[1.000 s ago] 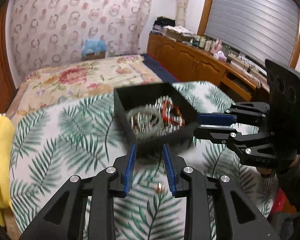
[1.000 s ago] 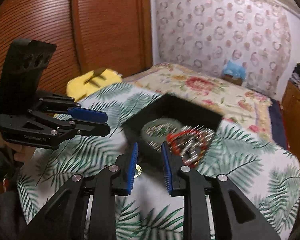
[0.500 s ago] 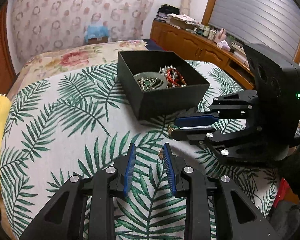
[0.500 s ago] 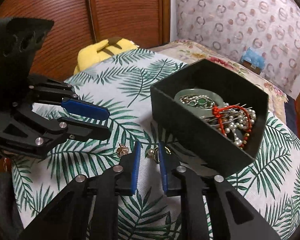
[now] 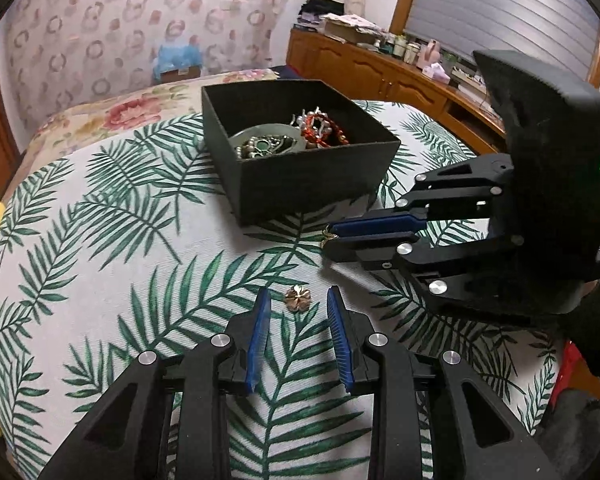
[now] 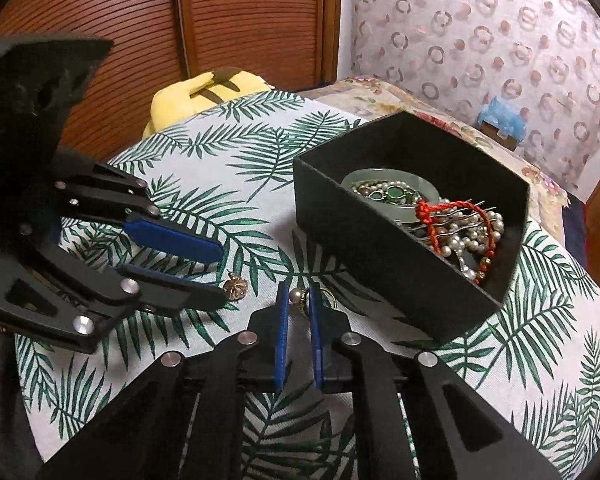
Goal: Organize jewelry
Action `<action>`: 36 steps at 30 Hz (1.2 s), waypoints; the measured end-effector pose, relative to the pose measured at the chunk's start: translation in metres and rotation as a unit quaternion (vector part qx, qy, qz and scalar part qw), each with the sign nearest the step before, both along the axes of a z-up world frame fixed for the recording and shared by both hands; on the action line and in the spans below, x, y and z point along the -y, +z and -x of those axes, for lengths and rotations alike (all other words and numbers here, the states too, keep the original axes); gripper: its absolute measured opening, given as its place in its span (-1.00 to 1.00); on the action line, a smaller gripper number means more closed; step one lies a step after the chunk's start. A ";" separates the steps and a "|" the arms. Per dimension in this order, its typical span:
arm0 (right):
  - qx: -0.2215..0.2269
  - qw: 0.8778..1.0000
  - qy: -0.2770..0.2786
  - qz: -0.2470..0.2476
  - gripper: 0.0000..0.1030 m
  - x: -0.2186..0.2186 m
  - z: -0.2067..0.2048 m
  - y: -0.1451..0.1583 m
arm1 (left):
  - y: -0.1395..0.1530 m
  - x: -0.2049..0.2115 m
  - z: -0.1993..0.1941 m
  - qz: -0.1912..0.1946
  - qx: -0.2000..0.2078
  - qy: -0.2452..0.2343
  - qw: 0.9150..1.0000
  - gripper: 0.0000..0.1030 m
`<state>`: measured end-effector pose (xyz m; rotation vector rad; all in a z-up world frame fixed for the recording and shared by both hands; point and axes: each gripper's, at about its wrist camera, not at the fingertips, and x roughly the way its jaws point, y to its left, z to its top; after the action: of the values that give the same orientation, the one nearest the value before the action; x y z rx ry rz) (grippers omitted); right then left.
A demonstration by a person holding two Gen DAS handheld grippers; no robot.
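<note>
A black box (image 5: 316, 184) (image 6: 380, 248) holds a pale green bangle, pearls and red beads. A small gold flower earring (image 5: 298, 297) (image 6: 236, 285) lies on the leaf-print cloth. My left gripper (image 5: 296, 300) is open, its fingertips on either side of the flower earring. My right gripper (image 6: 299, 294) is nearly closed around a pearl-and-gold earring (image 6: 300, 295) on the cloth in front of the box; in the left wrist view the right gripper (image 5: 330, 238) has a bit of gold showing at its tips.
The leaf-print cloth (image 5: 100, 240) covers a round surface. A yellow plush (image 6: 204, 92) lies at its far edge by wooden doors. A floral bed (image 5: 112, 116) and a wooden sideboard (image 5: 380, 72) stand beyond.
Both grippers have dropped toward the cloth in front of the box. The left now straddles the flower earring; the right has narrowed around the pearl earring.
</note>
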<state>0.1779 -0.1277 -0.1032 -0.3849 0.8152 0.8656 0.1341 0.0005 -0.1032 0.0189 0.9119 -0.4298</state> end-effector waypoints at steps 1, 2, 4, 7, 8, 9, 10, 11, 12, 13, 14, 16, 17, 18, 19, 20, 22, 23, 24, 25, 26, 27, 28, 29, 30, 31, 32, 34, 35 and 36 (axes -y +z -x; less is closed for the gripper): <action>0.002 1.000 -0.002 -0.003 -0.78 0.003 0.000 0.002 | -0.001 0.002 -0.001 -0.002 -0.001 -0.001 1.000 -0.47; 0.003 1.000 -0.005 -0.006 -0.78 0.005 0.001 0.004 | -0.001 0.003 -0.002 -0.004 -0.001 -0.002 1.000 -0.47; 0.005 1.000 -0.009 -0.013 -0.78 0.009 0.001 0.009 | -0.002 0.006 -0.004 -0.011 0.001 -0.004 1.000 -0.47; 0.010 1.000 -0.016 -0.024 -0.78 0.017 0.001 0.017 | -0.005 0.009 -0.007 -0.022 0.004 -0.004 1.000 -0.47; 0.012 0.999 -0.018 -0.026 -0.78 0.019 0.001 0.019 | -0.005 0.010 -0.007 -0.026 0.007 -0.004 1.000 -0.47; 0.014 0.999 -0.021 -0.030 -0.78 0.022 0.001 0.022 | -0.005 0.012 -0.006 -0.034 0.011 -0.005 0.999 -0.50; 0.016 0.999 -0.023 -0.032 -0.78 0.023 0.001 0.024 | -0.005 0.013 -0.006 -0.040 0.013 -0.005 0.999 -0.57; 0.018 0.999 -0.024 -0.033 -0.78 0.023 0.001 0.026 | -0.005 0.013 -0.005 -0.044 0.015 -0.004 0.999 -0.64; 0.021 0.999 -0.026 -0.035 -0.78 0.025 0.001 0.029 | -0.005 0.013 -0.005 -0.045 0.016 -0.005 0.999 -0.73; 0.022 0.999 -0.027 -0.037 -0.78 0.027 0.002 0.030 | -0.005 0.013 -0.005 -0.042 0.015 -0.005 0.999 -0.73; 0.024 0.999 -0.028 -0.040 -0.78 0.028 0.002 0.033 | -0.005 0.013 -0.005 -0.041 0.015 -0.004 0.999 -0.73; 0.029 0.998 -0.029 -0.046 -0.78 0.031 0.003 0.039 | -0.002 0.012 -0.004 -0.039 0.018 0.000 0.999 -0.73; 0.032 0.998 -0.029 -0.051 -0.78 0.032 0.003 0.043 | 0.000 0.011 -0.003 -0.036 0.019 0.001 0.999 -0.73; 0.035 0.998 -0.029 -0.054 -0.78 0.033 0.003 0.045 | 0.003 0.011 -0.004 -0.032 0.021 0.002 0.999 -0.73; 0.038 0.997 -0.029 -0.058 -0.78 0.034 0.002 0.049 | 0.007 0.011 -0.004 -0.027 0.025 0.004 0.999 -0.73; 0.042 0.997 -0.030 -0.061 -0.78 0.034 0.001 0.051 | 0.012 0.011 -0.005 -0.024 0.030 0.005 0.999 -0.73; 0.048 0.996 -0.037 -0.066 -0.78 0.036 -0.004 0.055 | 0.023 0.010 -0.007 -0.018 0.043 0.009 0.999 -0.73; 0.050 0.996 -0.041 -0.068 -0.78 0.038 -0.008 0.057 | 0.026 0.010 -0.009 -0.015 0.047 0.011 0.999 -0.73; 0.052 0.995 -0.047 -0.070 -0.78 0.039 -0.012 0.058 | 0.033 0.011 -0.012 -0.011 0.055 0.013 0.998 -0.73; 0.054 0.995 -0.051 -0.070 -0.78 0.041 -0.015 0.058 | 0.038 0.011 -0.014 -0.009 0.062 0.015 0.998 -0.73; 0.056 0.994 -0.056 -0.070 -0.78 0.041 -0.018 0.058 | 0.043 0.012 -0.017 -0.006 0.068 0.018 0.997 -0.73; 0.059 0.994 -0.061 -0.071 -0.77 0.043 -0.023 0.057 | 0.047 0.012 -0.020 -0.003 0.074 0.020 0.997 -0.73; 0.057 0.994 -0.066 -0.072 -0.77 0.044 -0.026 0.057 | 0.050 0.014 -0.022 -0.002 0.078 0.021 0.997 -0.73; 0.054 0.993 -0.072 -0.075 -0.77 0.046 -0.031 0.056 | 0.054 0.015 -0.026 0.000 0.084 0.023 0.996 -0.73; 0.053 0.993 -0.076 -0.078 -0.76 0.046 -0.034 0.055 | 0.057 0.016 -0.031 0.001 0.089 0.026 0.996 -0.73; 0.053 0.992 -0.082 -0.081 -0.76 0.048 -0.038 0.055 | 0.058 0.016 -0.033 0.001 0.092 0.027 0.995 -0.72; 0.054 0.991 -0.086 -0.084 -0.76 0.050 -0.041 0.055 | 0.061 0.017 -0.038 0.002 0.096 0.031 0.995 -0.72; 0.050 0.990 -0.092 -0.090 -0.76 0.052 -0.048 0.056 | 0.065 0.016 -0.047 0.001 0.105 0.043 0.994 -0.72; 0.050 0.990 -0.096 -0.092 -0.74 0.052 -0.050 0.057 | 0.066 0.017 -0.049 0.000 0.107 0.047 0.993 -0.69; 0.052 0.989 -0.100 -0.094 -0.69 0.053 -0.051 0.058 | 0.067 0.018 -0.052 0.001 0.107 0.052 0.993 -0.49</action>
<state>0.2289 -0.1810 -0.0448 -0.1766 0.6568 0.7217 0.1862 -0.0171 -0.0367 0.0154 0.6987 -0.3237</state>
